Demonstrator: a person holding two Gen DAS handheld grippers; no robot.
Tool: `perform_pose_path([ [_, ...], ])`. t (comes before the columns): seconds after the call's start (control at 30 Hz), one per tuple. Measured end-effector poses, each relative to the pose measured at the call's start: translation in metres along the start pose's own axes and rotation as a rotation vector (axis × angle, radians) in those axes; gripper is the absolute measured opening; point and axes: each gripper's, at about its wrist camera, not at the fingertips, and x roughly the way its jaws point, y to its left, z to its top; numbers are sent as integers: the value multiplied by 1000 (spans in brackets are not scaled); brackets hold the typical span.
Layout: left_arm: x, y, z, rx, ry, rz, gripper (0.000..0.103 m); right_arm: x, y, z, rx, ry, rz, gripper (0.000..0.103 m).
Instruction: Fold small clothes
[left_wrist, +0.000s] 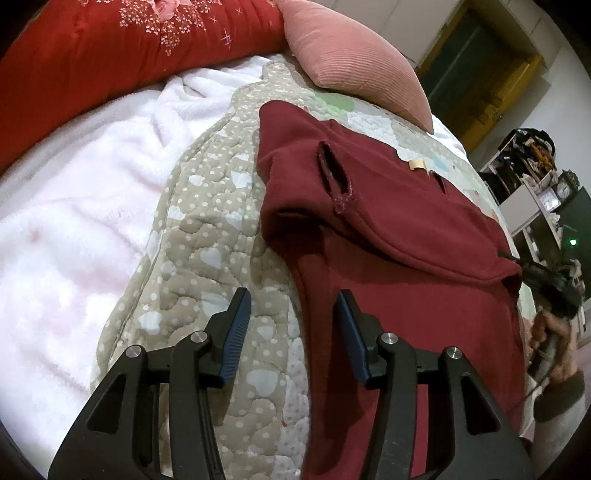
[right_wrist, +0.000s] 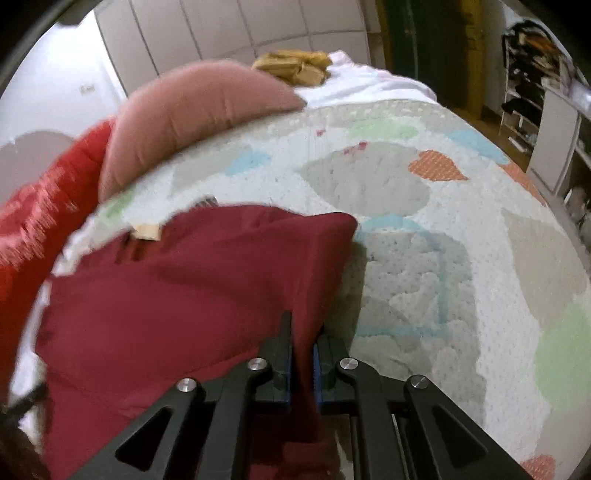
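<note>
A small maroon garment (left_wrist: 388, 229) lies on a quilted heart-pattern bed cover (left_wrist: 207, 229), partly folded over itself, with a slit opening and a small tan label. My left gripper (left_wrist: 291, 314) is open and empty, hovering over the garment's near left edge and the quilt. My right gripper (right_wrist: 303, 343) is shut on the maroon garment (right_wrist: 192, 280), pinching its right edge and holding it lifted above the quilt (right_wrist: 424, 240). In the left wrist view the right gripper (left_wrist: 546, 280) shows at the garment's far right corner.
A pink ribbed pillow (left_wrist: 351, 55) and a red floral cushion (left_wrist: 110, 48) lie at the head of the bed. A white fleece blanket (left_wrist: 74, 221) lies left of the quilt. Shelves (left_wrist: 535, 192) stand to the right. A yellow-brown bundle (right_wrist: 295, 66) lies on the far bedding.
</note>
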Motion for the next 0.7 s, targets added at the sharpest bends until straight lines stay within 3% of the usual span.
perform_pose_path([
  [0.03, 0, -1, 0, 1, 0, 5, 48, -6, -2, -1, 12, 7, 2, 27],
  [0.1, -2, -1, 0, 0, 1, 8, 48, -23, -2, -3, 6, 7, -21, 47],
  [0.23, -13, -7, 7, 4, -28, -2, 48, -56, 18, -15, -120, -52, -30, 47],
  [0.4, -18, -20, 30, 10, -77, -7, 48, -35, 32, -30, -217, -9, -48, 46],
  [0.5, -8, -27, 49, 24, -89, 21, 48, -17, 22, -40, -225, 90, -87, 46],
  [0.57, 1, -29, 57, 36, -92, 45, 48, -22, 11, -43, -166, 79, -42, 46],
  [0.7, 22, -24, 67, 52, -64, 93, 48, -46, 15, -42, -169, 50, -46, 46],
])
